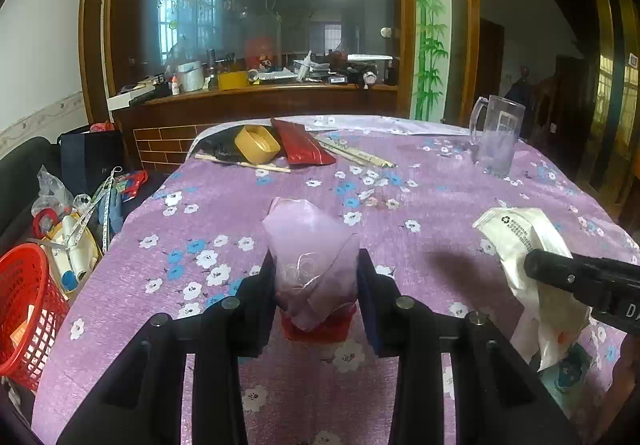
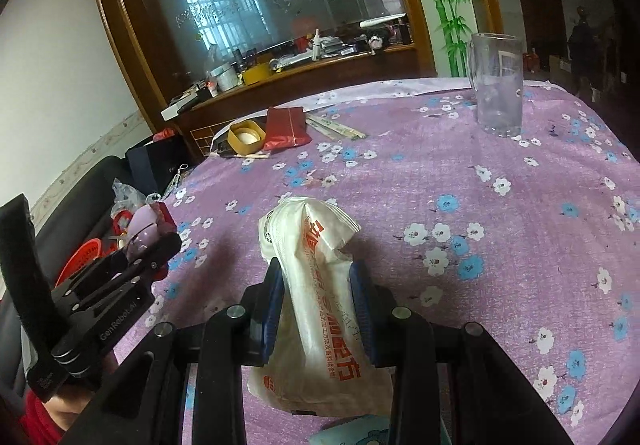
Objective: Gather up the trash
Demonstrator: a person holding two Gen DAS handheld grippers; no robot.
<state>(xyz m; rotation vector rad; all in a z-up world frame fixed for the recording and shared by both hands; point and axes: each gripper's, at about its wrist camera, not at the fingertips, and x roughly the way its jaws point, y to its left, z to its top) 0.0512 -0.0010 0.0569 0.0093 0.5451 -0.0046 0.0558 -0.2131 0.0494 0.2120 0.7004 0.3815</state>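
My left gripper (image 1: 317, 265) is shut on a crumpled lilac wrapper with a red bottom (image 1: 312, 245), held just above the purple flowered tablecloth (image 1: 248, 205). My right gripper (image 2: 317, 267) is shut on a white plastic bag with orange print (image 2: 316, 245). In the left wrist view that bag (image 1: 520, 241) hangs at the right from the right gripper (image 1: 538, 265). In the right wrist view the left gripper (image 2: 168, 241) sits at the left with the lilac wrapper (image 2: 146, 231). At the table's far side lie a yellow bowl (image 1: 256, 144), a red pouch (image 1: 302, 147) and wrapped chopsticks (image 1: 356, 153).
A tall glass mug (image 1: 496, 137) stands at the far right of the table. A red mesh basket (image 1: 24, 309) and a clutter of bags sit below the table's left edge. A light blue packet (image 1: 568, 369) lies under the white bag.
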